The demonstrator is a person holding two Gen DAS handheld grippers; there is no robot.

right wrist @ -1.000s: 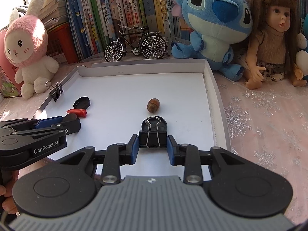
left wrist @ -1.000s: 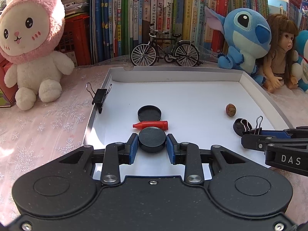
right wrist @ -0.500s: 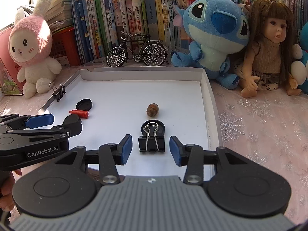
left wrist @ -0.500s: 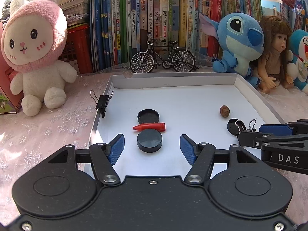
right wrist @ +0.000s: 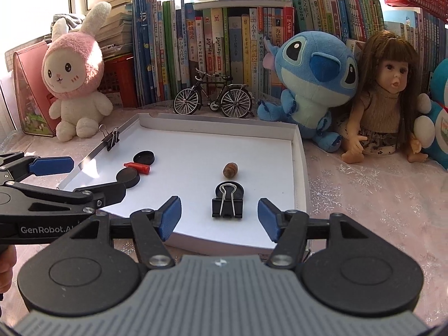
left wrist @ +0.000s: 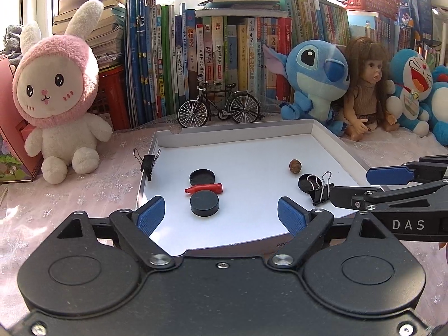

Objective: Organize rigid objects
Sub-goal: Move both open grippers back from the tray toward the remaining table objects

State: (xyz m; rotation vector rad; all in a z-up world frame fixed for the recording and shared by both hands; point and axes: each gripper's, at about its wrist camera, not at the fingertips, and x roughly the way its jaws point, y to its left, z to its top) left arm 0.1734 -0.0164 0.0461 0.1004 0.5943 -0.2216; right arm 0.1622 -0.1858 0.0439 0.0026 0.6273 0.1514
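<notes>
White tray [left wrist: 333, 151] on bench w/ both grippers' jaws just opened & backed off: left gripper [left wrist: 221, 215] apart, black puck [left wrist: 204, 202] freed beside red cap [left wrist: 205, 188]; right gripper [right wrist: 218, 217] apart, binder clip [right wrist: 226, 207] released in tray, so both placements look done.

1. White tray [left wrist: 330, 142]: shallow, open, holds every item below.
2. Black puck [left wrist: 204, 203]: flat, at 7 o'clock.
3. Red crayon-shaped piece [left wrist: 205, 188]: lying on its side, touching the puck's far edge.
4. Black cap [left wrist: 202, 176]: just beyond it.
5. Binder clip [right wrist: 227, 206]: at 5 o'clock, handles overlapping a black disc [right wrist: 230, 189].
6. Brown nut [right wrist: 230, 169]: near centre.
7. Second binder clip [left wrist: 147, 161]: clamped on the 9 o'clock rim.
</notes>
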